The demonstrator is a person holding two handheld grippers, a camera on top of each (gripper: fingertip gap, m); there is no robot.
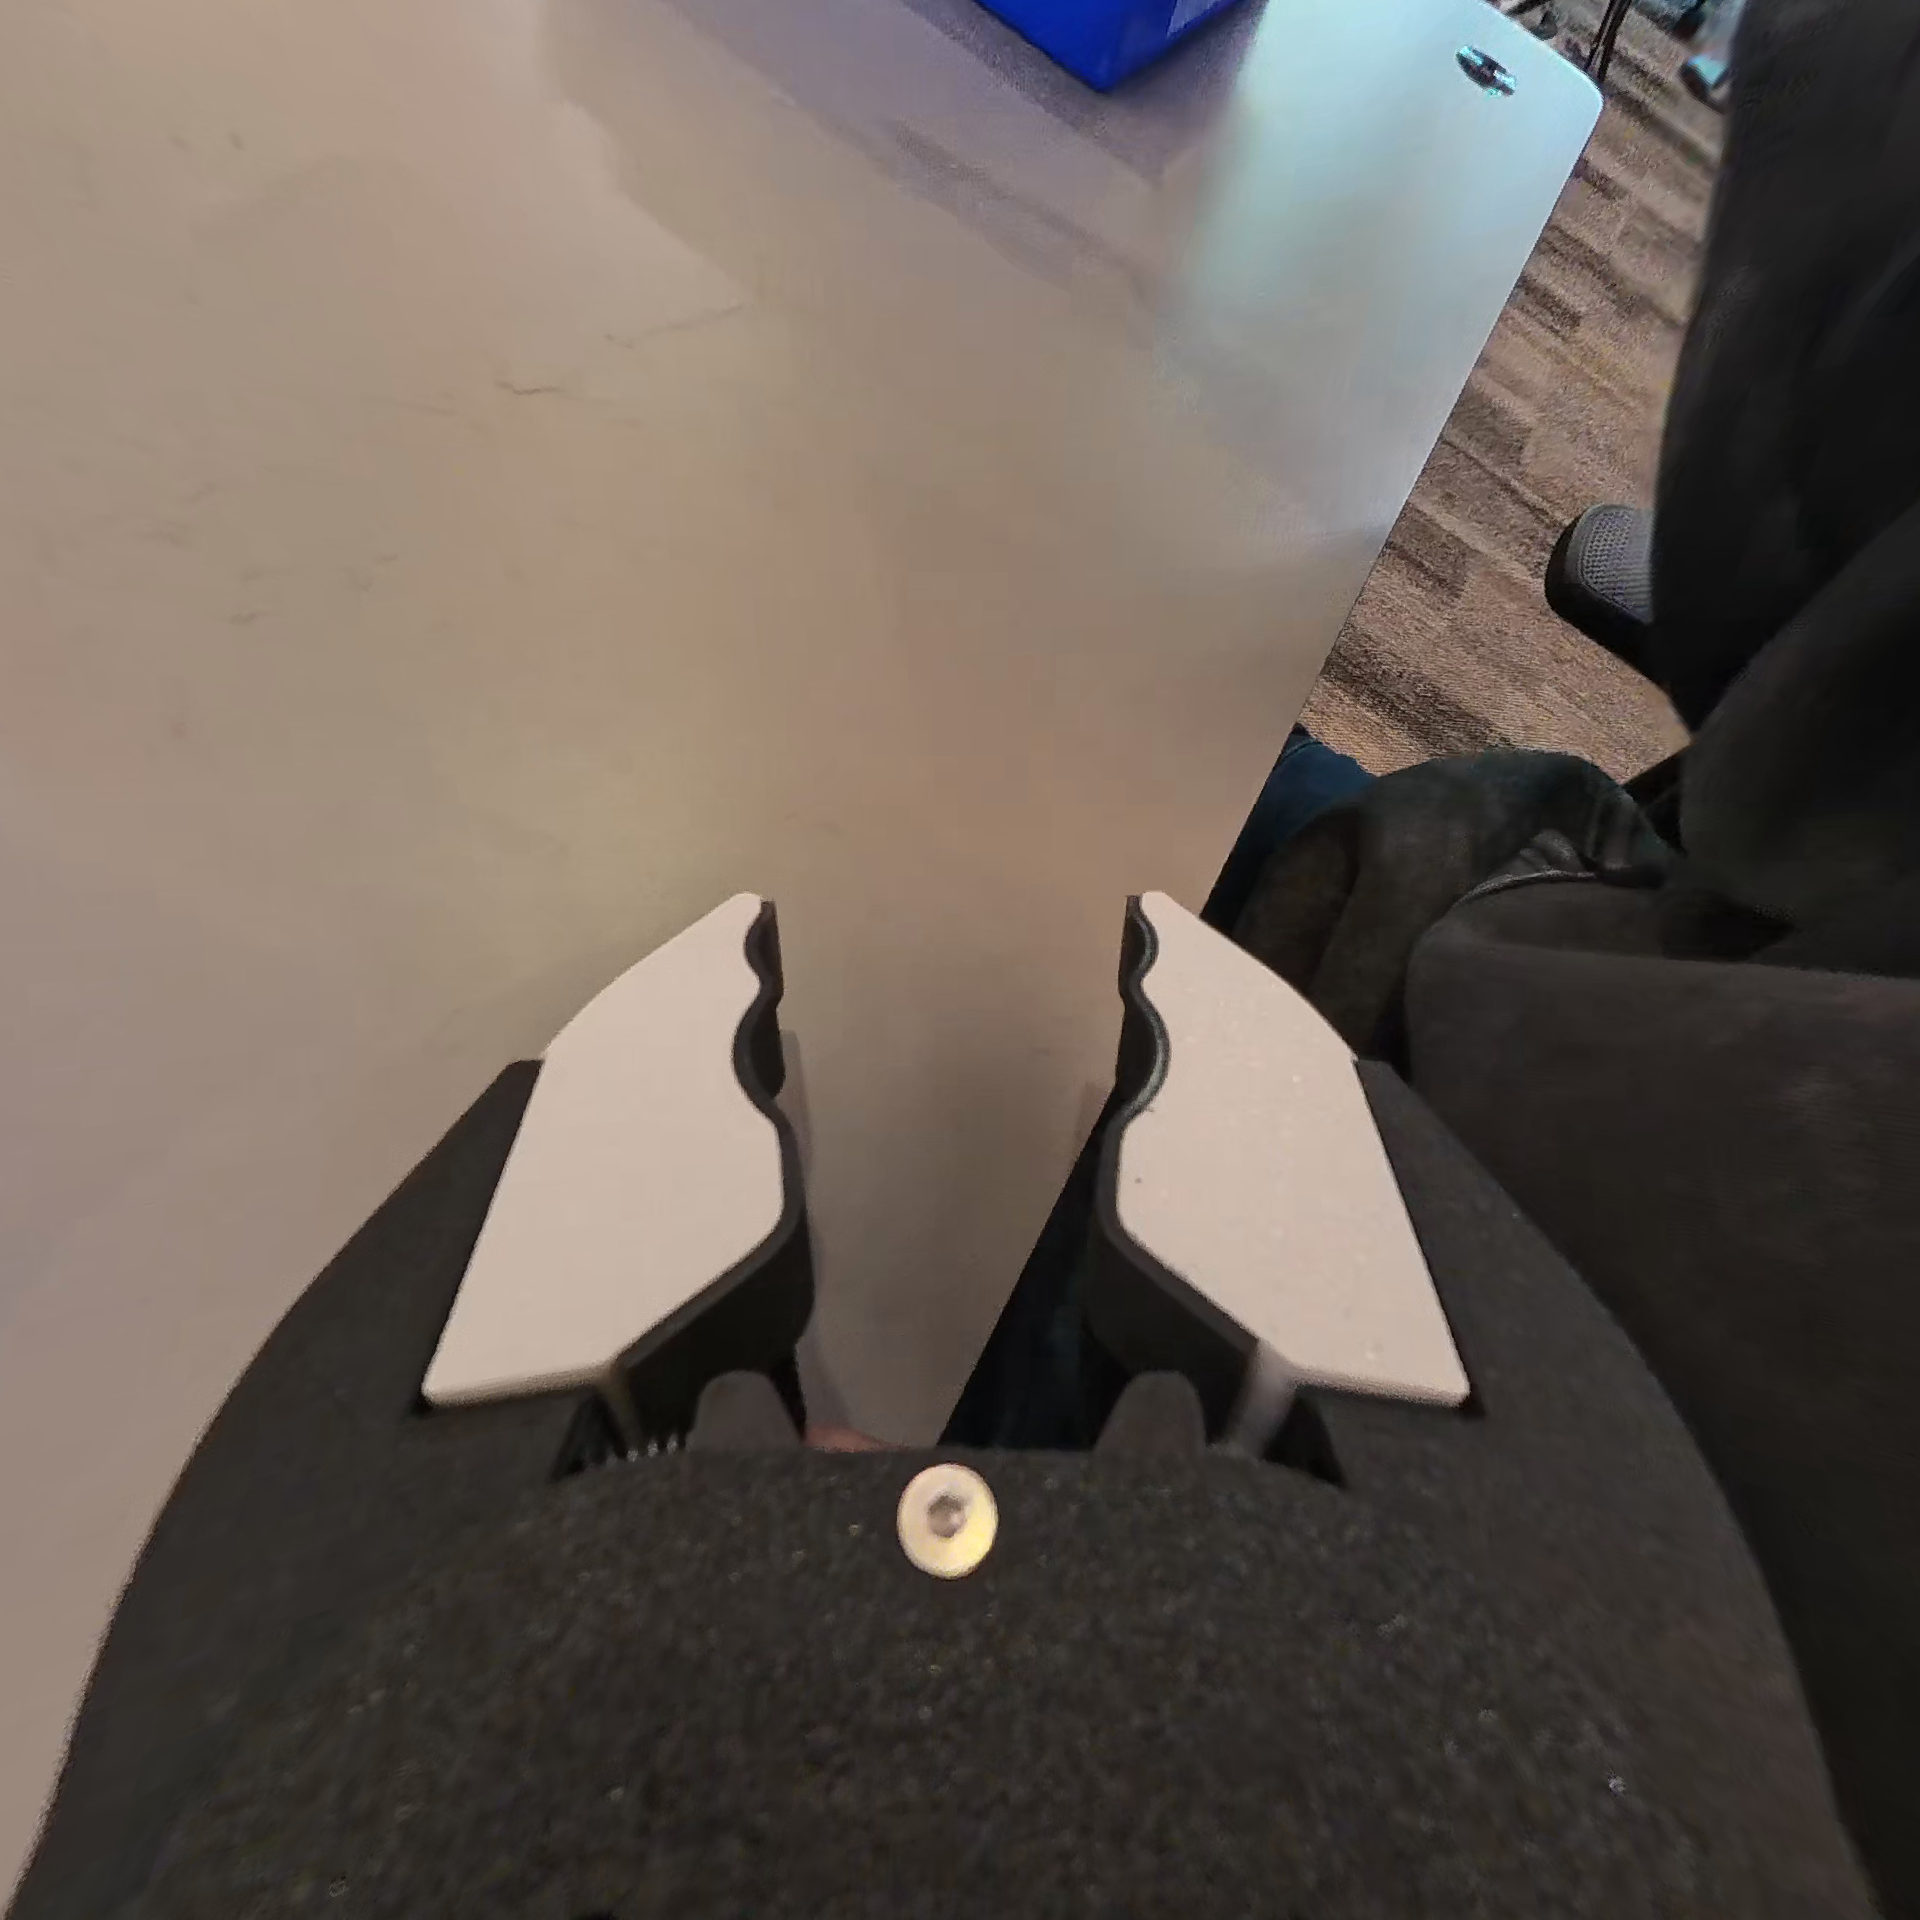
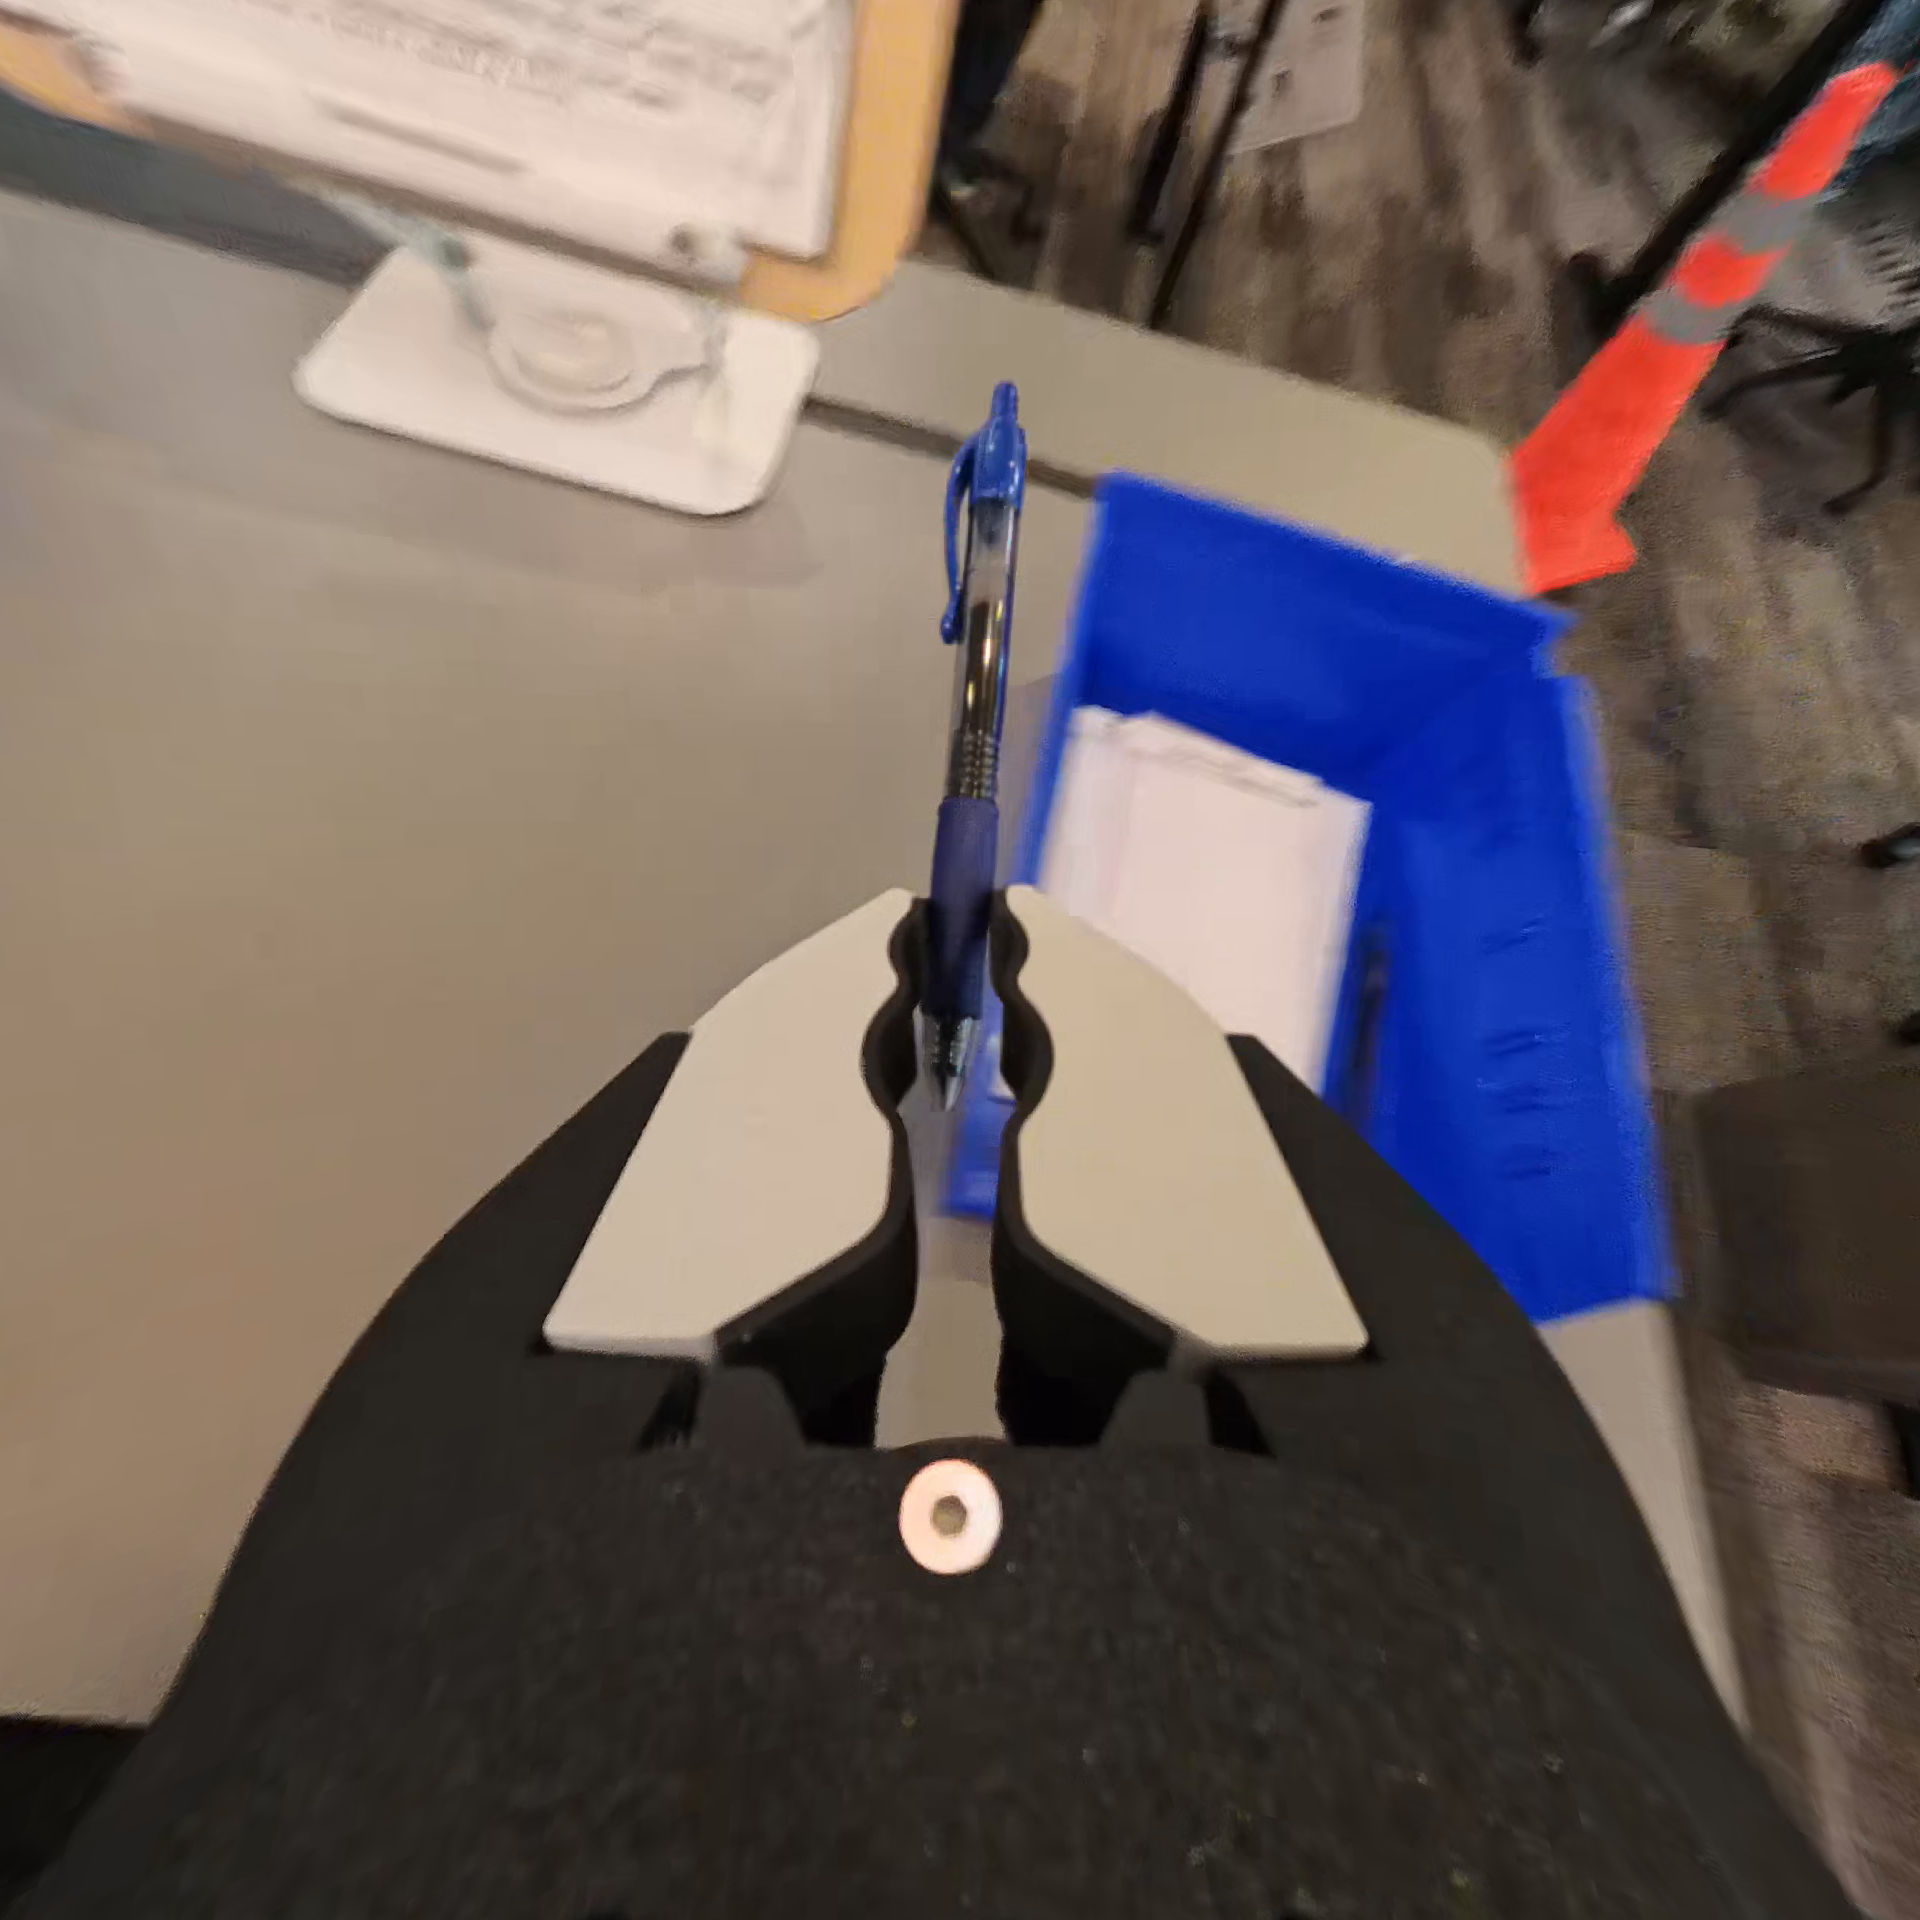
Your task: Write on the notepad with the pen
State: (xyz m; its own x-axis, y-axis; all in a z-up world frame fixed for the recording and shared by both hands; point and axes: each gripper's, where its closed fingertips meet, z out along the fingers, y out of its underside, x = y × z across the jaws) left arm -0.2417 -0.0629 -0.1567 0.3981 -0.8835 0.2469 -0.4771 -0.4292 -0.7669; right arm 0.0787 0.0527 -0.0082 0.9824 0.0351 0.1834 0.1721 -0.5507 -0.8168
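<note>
right gripper [image 2: 958, 902] clamps one pen [image 2: 977, 717] beside a blue bin [image 2: 1496, 935] of perhaps two notepads [image 2: 1205, 862]; left gripper [image 1: 951, 914] gapes over bare table [image 1: 520, 520] near its edge.

left gripper [image 1: 951, 914]: black felt-textured body | pale grey fingers, wavy black inner pads | silver hex screw | right gripper [image 2: 958, 902]: same build | dark clothing

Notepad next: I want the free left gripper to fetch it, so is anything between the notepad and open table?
Yes. The notepad lies inside the blue bin, whose walls surround it; it must be lifted out. The left gripper is open over bare table.
</note>
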